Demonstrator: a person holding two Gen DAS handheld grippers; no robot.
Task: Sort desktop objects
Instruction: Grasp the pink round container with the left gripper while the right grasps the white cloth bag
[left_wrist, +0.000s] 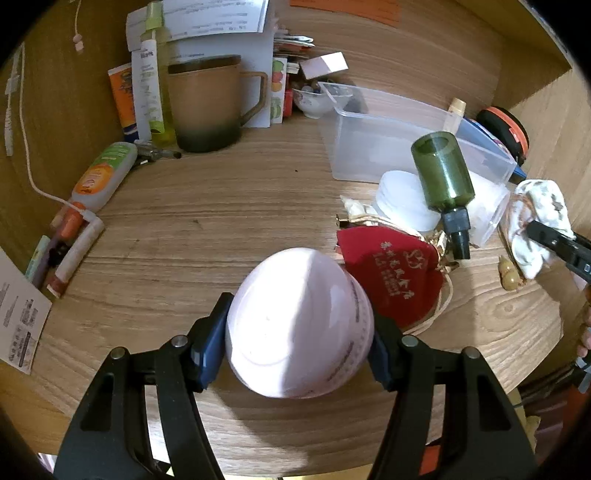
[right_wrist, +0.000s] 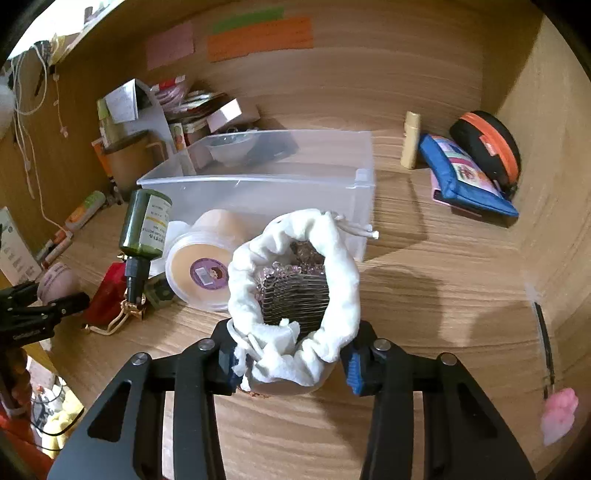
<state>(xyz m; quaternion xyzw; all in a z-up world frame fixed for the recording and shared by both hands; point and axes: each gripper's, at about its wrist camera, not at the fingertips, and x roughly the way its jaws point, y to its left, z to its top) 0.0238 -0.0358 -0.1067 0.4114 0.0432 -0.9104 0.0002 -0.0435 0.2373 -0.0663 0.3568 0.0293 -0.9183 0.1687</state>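
My left gripper (left_wrist: 299, 347) is shut on a pale pink round jar (left_wrist: 299, 325) and holds it above the wooden desk. My right gripper (right_wrist: 291, 354) is shut on a white drawstring pouch (right_wrist: 295, 291) with a metal comb inside; the pouch also shows at the right of the left wrist view (left_wrist: 539, 225). A clear plastic bin (right_wrist: 266, 184) stands just behind the pouch. A green spray bottle (right_wrist: 142, 236), a round lidded tub (right_wrist: 201, 273) and a red pouch (left_wrist: 391, 277) lie in front of the bin.
A brown mug (left_wrist: 210, 107), tubes and papers stand at the back left. A blue pouch (right_wrist: 461, 177), a black-orange case (right_wrist: 487, 144) and a small cream bottle (right_wrist: 412, 140) lie at the back right. A pen with a pink end (right_wrist: 546, 362) lies at the right.
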